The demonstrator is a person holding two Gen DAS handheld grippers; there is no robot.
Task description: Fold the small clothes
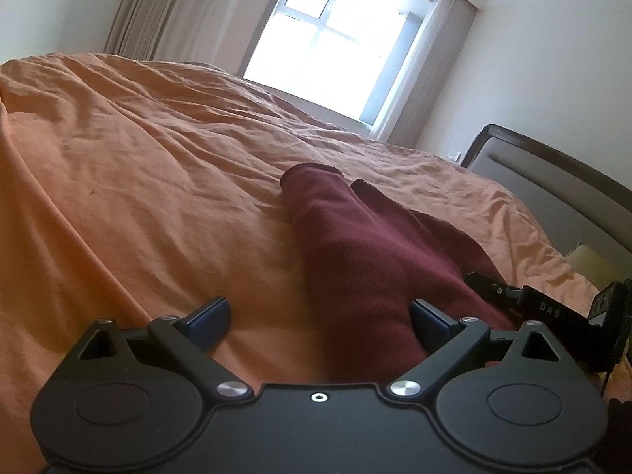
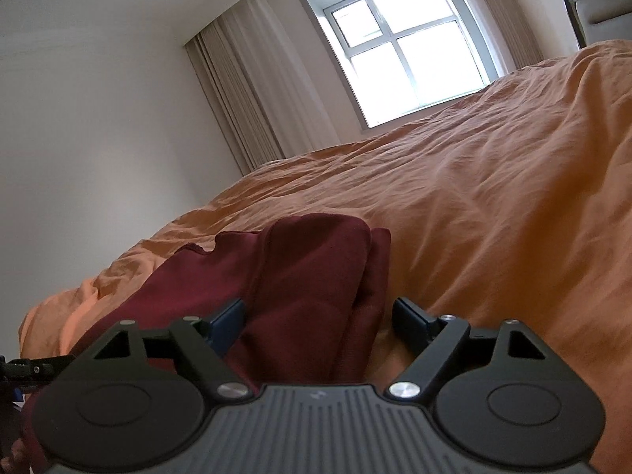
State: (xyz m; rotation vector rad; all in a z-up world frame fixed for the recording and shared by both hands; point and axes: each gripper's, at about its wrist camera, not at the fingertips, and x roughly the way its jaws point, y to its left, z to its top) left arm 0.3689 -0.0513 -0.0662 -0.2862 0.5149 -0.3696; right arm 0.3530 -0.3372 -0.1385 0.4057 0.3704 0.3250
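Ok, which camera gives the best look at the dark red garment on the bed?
The left wrist view: the dark red garment stretches away along the orange bedspread, with both far tips visible. The right wrist view shows it bunched up close, with the open right gripper hiding its near part.

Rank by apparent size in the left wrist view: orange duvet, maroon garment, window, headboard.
1. Orange duvet
2. Maroon garment
3. Window
4. Headboard

Garment and window look close; the garment lies nearer the camera, so their order is unsure.

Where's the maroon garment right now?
The maroon garment lies on the orange bedspread, between both open hand-held grippers: right of centre in the left wrist view, left of centre in the right wrist view.
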